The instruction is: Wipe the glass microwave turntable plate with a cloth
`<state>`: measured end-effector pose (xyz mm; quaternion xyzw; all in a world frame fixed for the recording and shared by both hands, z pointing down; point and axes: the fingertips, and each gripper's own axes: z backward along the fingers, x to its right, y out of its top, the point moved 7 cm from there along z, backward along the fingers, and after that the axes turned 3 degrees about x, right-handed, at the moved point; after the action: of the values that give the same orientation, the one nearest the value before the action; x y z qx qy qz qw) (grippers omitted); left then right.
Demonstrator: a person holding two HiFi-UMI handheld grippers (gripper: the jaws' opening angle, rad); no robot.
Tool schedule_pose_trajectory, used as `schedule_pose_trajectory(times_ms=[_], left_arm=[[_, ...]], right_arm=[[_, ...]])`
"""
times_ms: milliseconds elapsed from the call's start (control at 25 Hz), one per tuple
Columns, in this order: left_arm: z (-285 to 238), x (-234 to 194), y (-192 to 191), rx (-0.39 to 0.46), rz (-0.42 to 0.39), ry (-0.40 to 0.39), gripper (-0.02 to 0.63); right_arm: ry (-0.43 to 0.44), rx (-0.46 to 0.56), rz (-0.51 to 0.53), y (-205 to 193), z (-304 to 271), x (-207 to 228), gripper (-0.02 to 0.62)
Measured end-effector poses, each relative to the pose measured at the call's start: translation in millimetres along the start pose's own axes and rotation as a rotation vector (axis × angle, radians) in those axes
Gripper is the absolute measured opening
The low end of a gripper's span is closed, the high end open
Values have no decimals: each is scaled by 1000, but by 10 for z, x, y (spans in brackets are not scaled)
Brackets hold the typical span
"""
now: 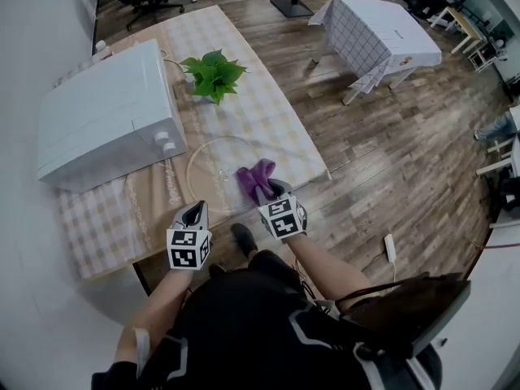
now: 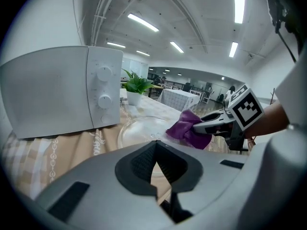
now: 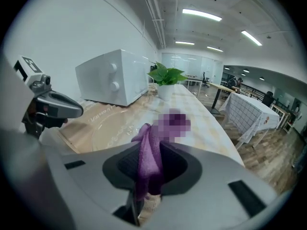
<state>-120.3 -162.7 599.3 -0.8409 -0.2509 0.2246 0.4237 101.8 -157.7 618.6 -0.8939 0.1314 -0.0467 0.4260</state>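
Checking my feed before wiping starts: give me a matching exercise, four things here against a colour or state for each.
Things:
1. purple cloth
2. glass turntable plate
3. potted plant
4. microwave

States:
A. white, leftmost
B. clear, lying flat
C. clamped in the jaws of the right gripper
D. green, farthest away

Pairs: 1-C, 2-B, 3-D, 4-A

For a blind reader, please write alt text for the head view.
From above: the right gripper holds a purple cloth at the right rim of a glass turntable plate on a checked table. The left gripper, empty, is near the plate's front edge; a white microwave and potted plant stand behind.
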Motion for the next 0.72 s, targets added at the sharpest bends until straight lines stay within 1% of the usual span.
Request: schedule_pose_trajectory(times_ms=[80, 200, 360, 480, 720], left_arm=[[35, -56, 16, 10, 9, 18, 2], [129, -134, 20, 23, 31, 57, 2], [279, -262, -27, 33, 69, 118, 2], [376, -376, -83, 22, 87, 171, 2], [533, -563, -110, 8, 107, 259, 2]], right_arm=[[33, 29, 14, 137, 13, -127, 91], [105, 71, 56, 343, -5, -376, 91], [216, 108, 172, 529, -131, -774, 91], [289, 94, 224, 603, -277, -1038, 91], [395, 50, 252, 625, -596, -1399, 91]])
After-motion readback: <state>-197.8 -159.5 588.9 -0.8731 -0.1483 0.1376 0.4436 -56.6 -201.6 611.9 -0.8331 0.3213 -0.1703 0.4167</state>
